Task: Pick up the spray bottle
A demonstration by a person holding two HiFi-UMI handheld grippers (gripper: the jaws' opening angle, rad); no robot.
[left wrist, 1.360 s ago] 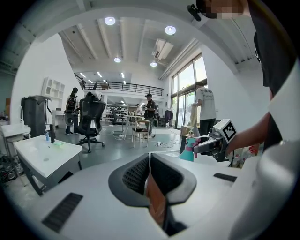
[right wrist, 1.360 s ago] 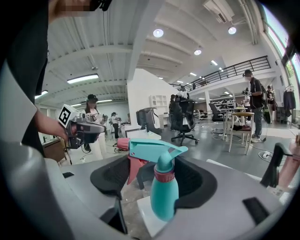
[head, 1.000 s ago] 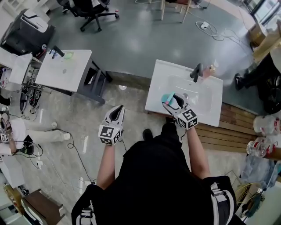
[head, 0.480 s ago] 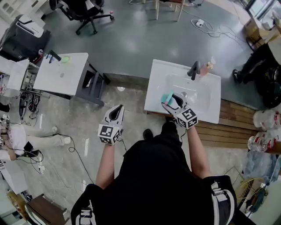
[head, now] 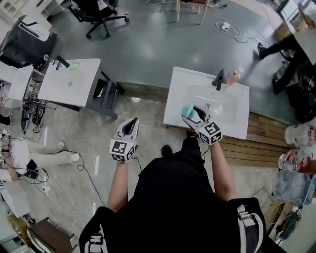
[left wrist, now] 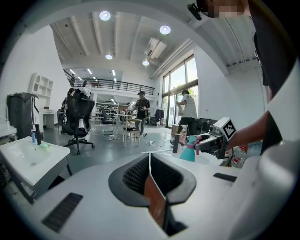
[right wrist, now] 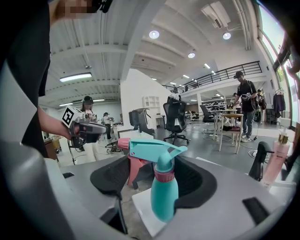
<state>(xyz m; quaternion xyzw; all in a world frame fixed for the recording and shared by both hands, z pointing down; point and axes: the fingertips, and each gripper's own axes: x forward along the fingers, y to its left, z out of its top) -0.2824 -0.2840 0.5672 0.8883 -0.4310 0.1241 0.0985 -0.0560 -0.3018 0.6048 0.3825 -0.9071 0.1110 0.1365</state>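
The teal spray bottle (right wrist: 164, 192) with a pink trigger and collar stands upright between the jaws of my right gripper (right wrist: 152, 180), which is shut on it; its body lies against the right-hand jaw. Under it is the corner of the white sink (right wrist: 140, 206). In the head view the spray bottle (head: 187, 109) and right gripper (head: 191, 112) are at the sink's (head: 232, 123) near left part. My left gripper (head: 132, 123) hangs shut and empty over the floor, left of the sink. In the left gripper view the left gripper (left wrist: 150, 164) looks towards the spray bottle (left wrist: 189, 151).
A black faucet (head: 219, 79) and a pink bottle (head: 238, 75) stand at the sink's far edge. A second white sink unit (head: 69, 84) is at the left, an office chair (head: 98, 12) beyond it. A person's legs (head: 276, 47) are at upper right, water bottles (head: 296, 138) at right.
Both grippers and the spray bottle keep their places. The person at the upper right has stepped along the floor.
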